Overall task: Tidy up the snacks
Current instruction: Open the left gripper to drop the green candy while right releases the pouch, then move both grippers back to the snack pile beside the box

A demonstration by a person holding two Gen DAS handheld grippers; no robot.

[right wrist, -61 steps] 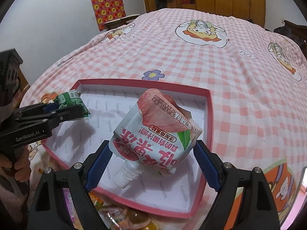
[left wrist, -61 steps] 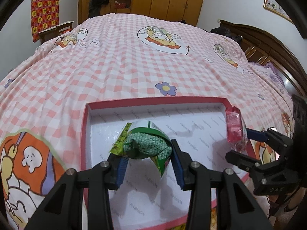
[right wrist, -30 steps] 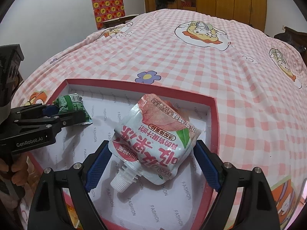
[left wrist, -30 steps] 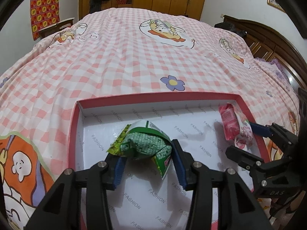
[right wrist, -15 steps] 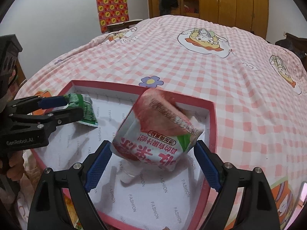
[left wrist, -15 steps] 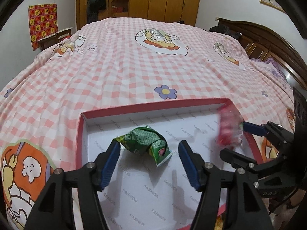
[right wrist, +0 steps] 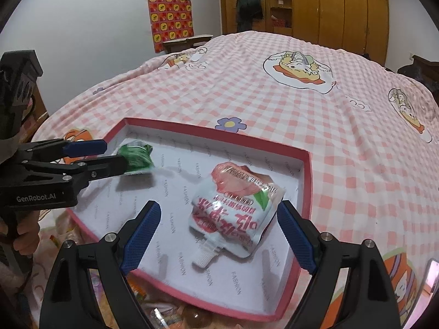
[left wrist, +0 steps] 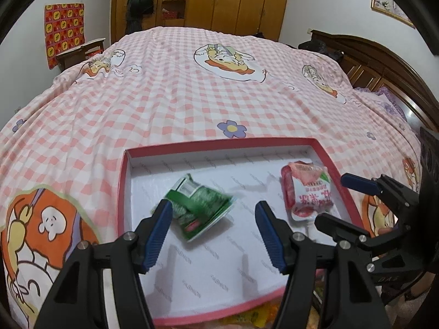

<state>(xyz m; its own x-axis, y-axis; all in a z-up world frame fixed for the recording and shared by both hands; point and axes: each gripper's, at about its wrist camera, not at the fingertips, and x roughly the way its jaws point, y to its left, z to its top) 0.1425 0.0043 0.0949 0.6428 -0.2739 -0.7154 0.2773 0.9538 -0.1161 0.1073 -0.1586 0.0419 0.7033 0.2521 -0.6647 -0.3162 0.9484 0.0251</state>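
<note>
Lying crinkled, green foil packet (left wrist: pixel 199 209), pink pouch (right wrist: pixel 236 208)

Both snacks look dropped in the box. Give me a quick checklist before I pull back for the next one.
1. Green packet lying in box: ok.
2. Left gripper, jaws just opened, clear of packet: ok.
3. Pink pouch in box: ok.
4. Right gripper free of pouch: cannot tell, right pad sits very close to it.
5. Grippers apart from each other: ok.
6. More snacks waiting near box's near edge: ok, partly hidden.

Box (left wrist: pixel 124 192) middle free btw green pack (left wrist: pixel 200 208) & pink pouch (right wrist: pixel 236 208).
</note>
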